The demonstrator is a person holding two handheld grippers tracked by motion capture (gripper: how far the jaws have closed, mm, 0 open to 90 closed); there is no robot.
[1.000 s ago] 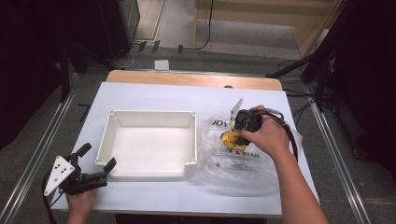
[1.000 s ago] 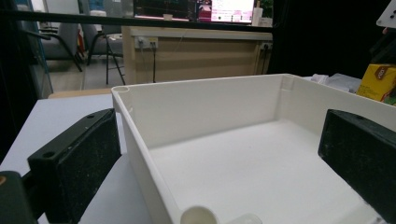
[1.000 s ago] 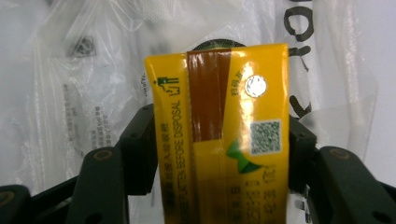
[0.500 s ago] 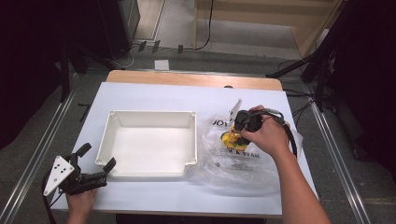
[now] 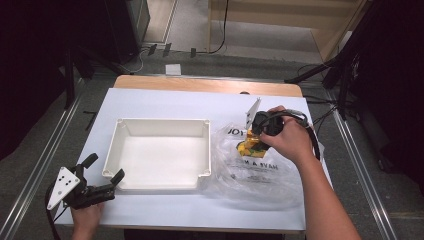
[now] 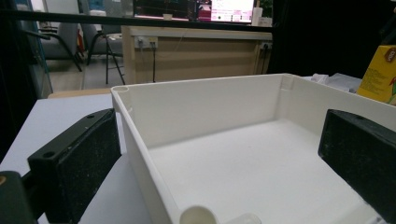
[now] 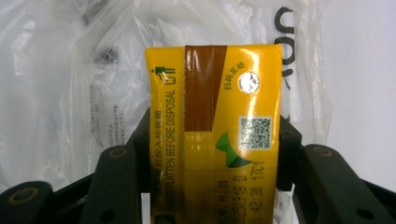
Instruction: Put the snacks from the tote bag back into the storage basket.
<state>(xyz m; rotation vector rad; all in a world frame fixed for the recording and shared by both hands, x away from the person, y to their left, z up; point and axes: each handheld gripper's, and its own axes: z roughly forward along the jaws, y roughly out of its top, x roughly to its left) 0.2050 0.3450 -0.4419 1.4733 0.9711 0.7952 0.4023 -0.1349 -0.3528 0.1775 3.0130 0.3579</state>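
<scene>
right gripper [image 7: 212, 154] pinching yellow carton [image 7: 215, 130] | clear bag [image 5: 260, 170] beneath | risk: glossy carton slipping, film snagging | left gripper [image 6: 219, 154] spread by tray [image 6: 196, 107]

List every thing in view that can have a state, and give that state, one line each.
yellow carton: sealed with brown tape, clamped between the right gripper's jaws, over the bag.
right gripper: shut on the yellow carton.
left gripper: open, holding nothing, at the near left corner of the tray.
white tray: upright, empty.
clear plastic bag: crumpled, lying flat on the table right of the tray.
</scene>
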